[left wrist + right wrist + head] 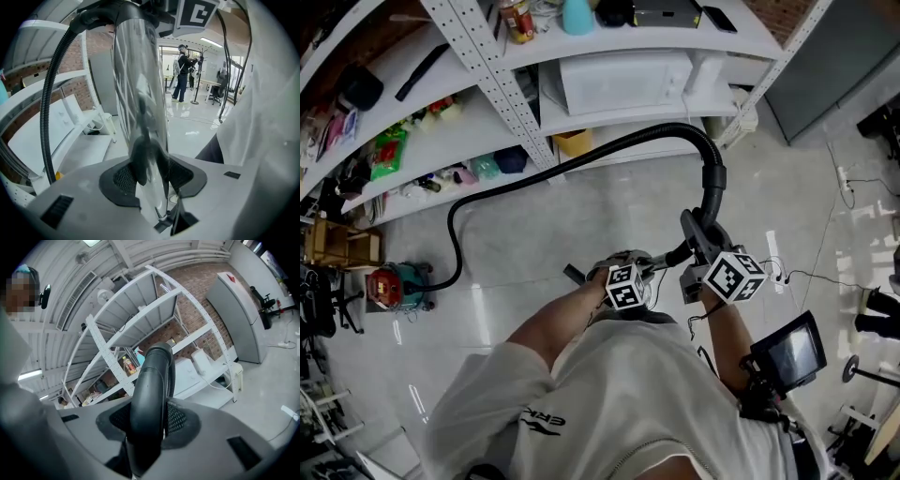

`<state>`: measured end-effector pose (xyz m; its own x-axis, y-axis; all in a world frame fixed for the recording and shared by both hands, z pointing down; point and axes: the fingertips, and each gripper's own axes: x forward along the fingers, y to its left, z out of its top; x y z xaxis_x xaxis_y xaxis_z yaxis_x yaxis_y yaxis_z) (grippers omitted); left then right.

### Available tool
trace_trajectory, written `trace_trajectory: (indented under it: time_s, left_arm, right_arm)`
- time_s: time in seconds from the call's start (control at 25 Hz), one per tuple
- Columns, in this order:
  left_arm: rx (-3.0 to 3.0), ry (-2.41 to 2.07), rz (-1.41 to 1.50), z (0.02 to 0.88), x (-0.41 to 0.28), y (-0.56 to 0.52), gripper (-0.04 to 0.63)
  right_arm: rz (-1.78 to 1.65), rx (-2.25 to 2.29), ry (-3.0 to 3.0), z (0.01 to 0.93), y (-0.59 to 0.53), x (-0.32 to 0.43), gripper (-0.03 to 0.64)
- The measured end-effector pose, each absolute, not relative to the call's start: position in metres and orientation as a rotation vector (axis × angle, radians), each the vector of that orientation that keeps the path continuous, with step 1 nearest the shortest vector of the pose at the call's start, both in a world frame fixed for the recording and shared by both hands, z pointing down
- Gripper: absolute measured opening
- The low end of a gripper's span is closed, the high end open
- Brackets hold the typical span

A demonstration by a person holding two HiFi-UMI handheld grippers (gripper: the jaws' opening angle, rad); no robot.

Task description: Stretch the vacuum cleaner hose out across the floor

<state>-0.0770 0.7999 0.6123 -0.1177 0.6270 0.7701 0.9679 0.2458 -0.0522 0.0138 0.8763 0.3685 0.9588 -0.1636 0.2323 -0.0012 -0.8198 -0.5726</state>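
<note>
Black hose (670, 128) is shown arcing from the red vacuum cleaner (394, 286) at left, past the shelving (609, 47), to the held end. The left gripper (150, 176) is clamped on the shiny tube (140, 93), the right gripper (147, 420) on the curved black handle (152, 380). The pull is best made steadily away from the cleaner, both grips kept firm.

The only lettering I can make out is on the person's pale shirt (609, 403). It is a dark print in capitals that begins with what looks like "ERK", with a curved stroke under it. The rest is lost in a fold. A bottle (517, 19) on the top shelf (609, 42) has a red and yellow label, too small to read. The packets (389, 155) lower down are no clearer.
</note>
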Motion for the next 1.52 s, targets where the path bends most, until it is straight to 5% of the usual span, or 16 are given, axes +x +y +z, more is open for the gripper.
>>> trace_trajectory:
  time_s: [1.52]
  left_arm:
    - [-1.325,-1.879,-0.728,0.637,-0.175,1.008,0.155]
  right_arm:
    - [-0.411,-2.401,-0.016,0.412,1.112,-0.065,0.140]
